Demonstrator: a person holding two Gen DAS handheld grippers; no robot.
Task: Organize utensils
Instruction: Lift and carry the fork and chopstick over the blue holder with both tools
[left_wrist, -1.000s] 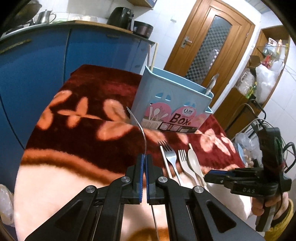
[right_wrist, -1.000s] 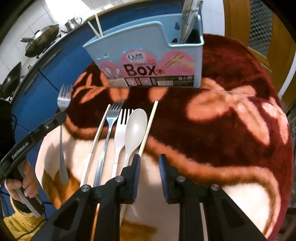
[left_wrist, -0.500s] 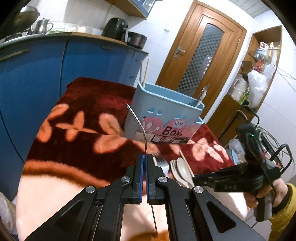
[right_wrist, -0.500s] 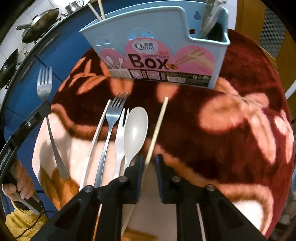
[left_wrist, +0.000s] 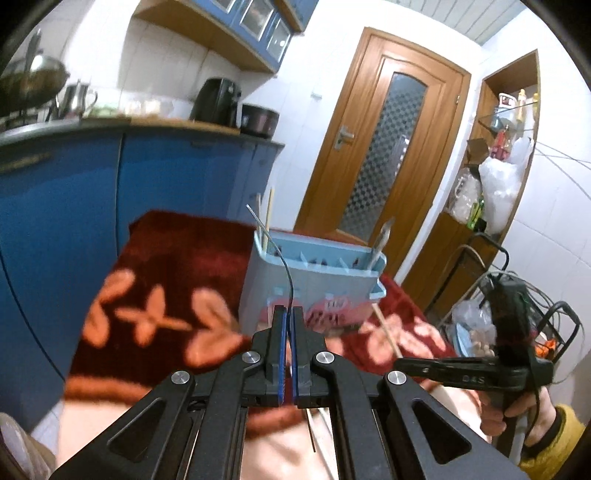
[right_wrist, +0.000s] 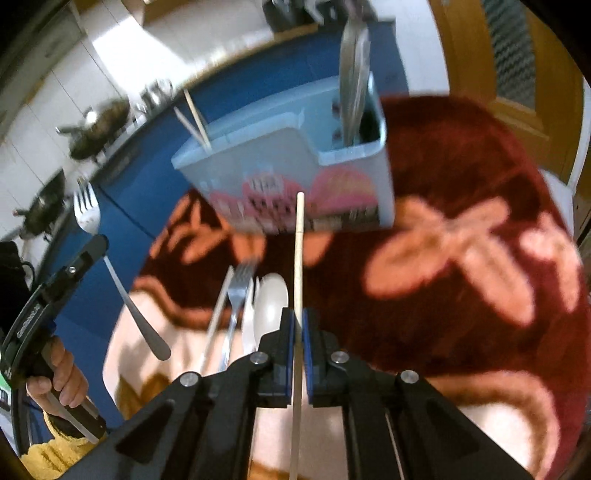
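Note:
My left gripper (left_wrist: 288, 314) is shut on a metal fork (left_wrist: 280, 258), held edge-on in the air in front of the light blue utensil box (left_wrist: 314, 280). From the right wrist view the fork (right_wrist: 88, 214) points up at the left. My right gripper (right_wrist: 298, 317) is shut on a wooden chopstick (right_wrist: 298, 251), lifted off the cloth and pointing toward the box (right_wrist: 288, 177). A second metal fork (right_wrist: 236, 295), a white plastic fork (right_wrist: 248, 325), a white spoon (right_wrist: 271, 302) and a thin pale stick (right_wrist: 218, 314) lie on the red flowered cloth (right_wrist: 461, 258).
The box holds two chopsticks (right_wrist: 195, 122) at its left end and metal utensils (right_wrist: 352, 81) at its right end. Blue cabinets (left_wrist: 74, 206) stand behind the table. A wooden door (left_wrist: 380, 166) and cluttered shelves (left_wrist: 491, 184) are at the right.
My right gripper closed on the chopstick and lifted it off the cloth. My left gripper rose with the fork and moved nearer the box.

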